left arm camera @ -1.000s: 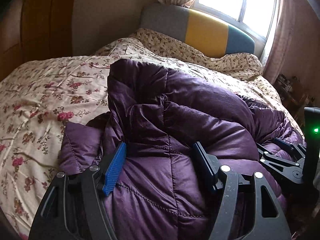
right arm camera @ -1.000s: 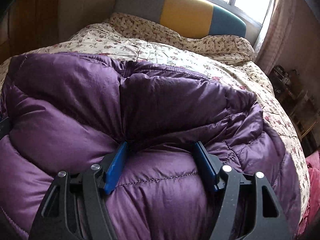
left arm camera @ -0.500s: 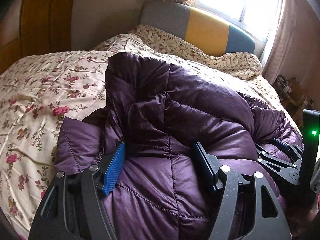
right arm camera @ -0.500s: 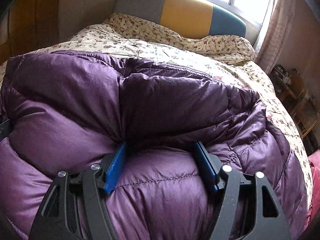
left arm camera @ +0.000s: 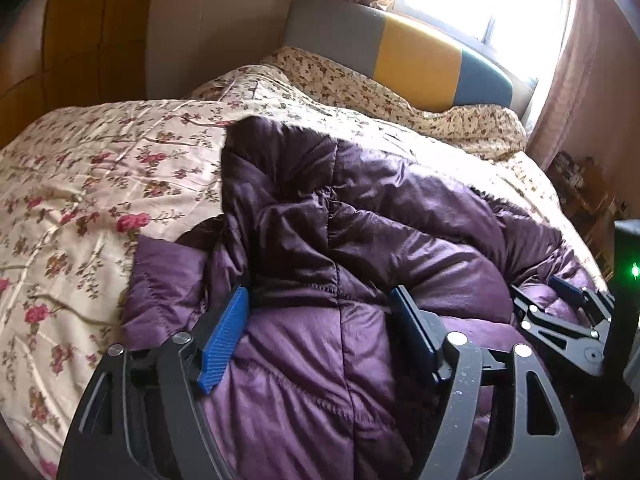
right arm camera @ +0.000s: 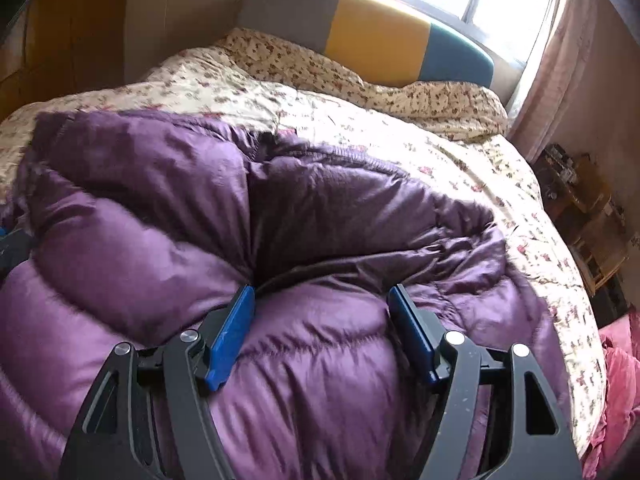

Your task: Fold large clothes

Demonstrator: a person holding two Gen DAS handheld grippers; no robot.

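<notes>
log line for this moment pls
left tongs: open, pressed on puffy purple quilted down jacket | right tongs: same | floral bedspread beneath

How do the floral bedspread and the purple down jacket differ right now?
The floral bedspread is cream with red flowers; the purple down jacket is plain and glossy. The bedspread lies spread nearly flat; the jacket is bunched in puffy quilted folds on top of it. Only the jacket bulges between the spread jaws of the left gripper and right gripper. Both are soft fabric on the bed.

The bulky purple jacket (left arm camera: pixel 360 240) fills the near bed, leaving open floral bedspread (left arm camera: pixel 100 184) to the left and far toward the headboard (left arm camera: pixel 400 48).
</notes>
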